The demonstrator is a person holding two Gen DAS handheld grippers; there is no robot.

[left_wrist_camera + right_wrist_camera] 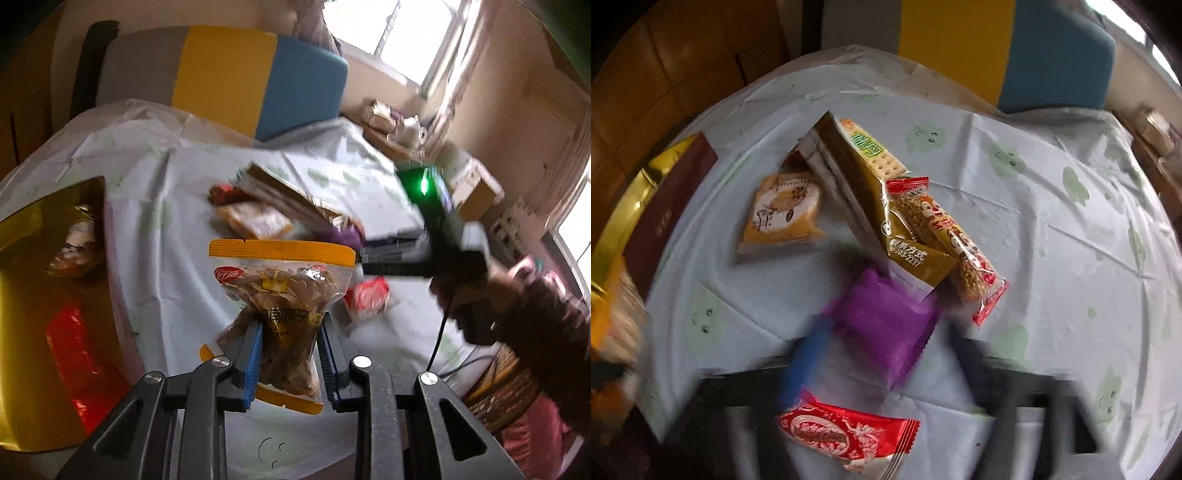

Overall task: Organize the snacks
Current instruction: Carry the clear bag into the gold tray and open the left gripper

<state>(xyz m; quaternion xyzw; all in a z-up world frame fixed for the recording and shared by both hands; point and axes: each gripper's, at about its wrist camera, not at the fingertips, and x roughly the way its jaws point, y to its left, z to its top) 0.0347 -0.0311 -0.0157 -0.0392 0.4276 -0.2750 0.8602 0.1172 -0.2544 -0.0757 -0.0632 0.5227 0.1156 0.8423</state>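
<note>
Snacks lie in a loose heap on the table [1052, 229], which has a pale cloth with green faces. One of them, a clear bag [284, 295] with a yellow top strip and brown pieces inside, is lifted off the cloth: the left gripper [290, 354] pinches its lower part, blue fingers [253, 358] pressing on both sides.

In the right wrist view the heap shows better. A long olive cracker pack [871, 206] lies across the middle, a red-ended bar [956, 247] leans on its right side, and a tan pouch [783, 218] lies just left of it. A purple pack [886, 325] is near, touching the olive pack's end. A red pack [846, 439] lies nearest of all.

The right gripper [886, 373] hangs over the purple pack, very blurred. Its fingers [801, 365] stand on either side of that pack, but I cannot tell if they press on it.

At the far left a gold box [33, 295] stands open, with a red pack and another wrapped snack inside. A hand [476, 306] holds the right gripper's black body at the right side of the left wrist view.
</note>
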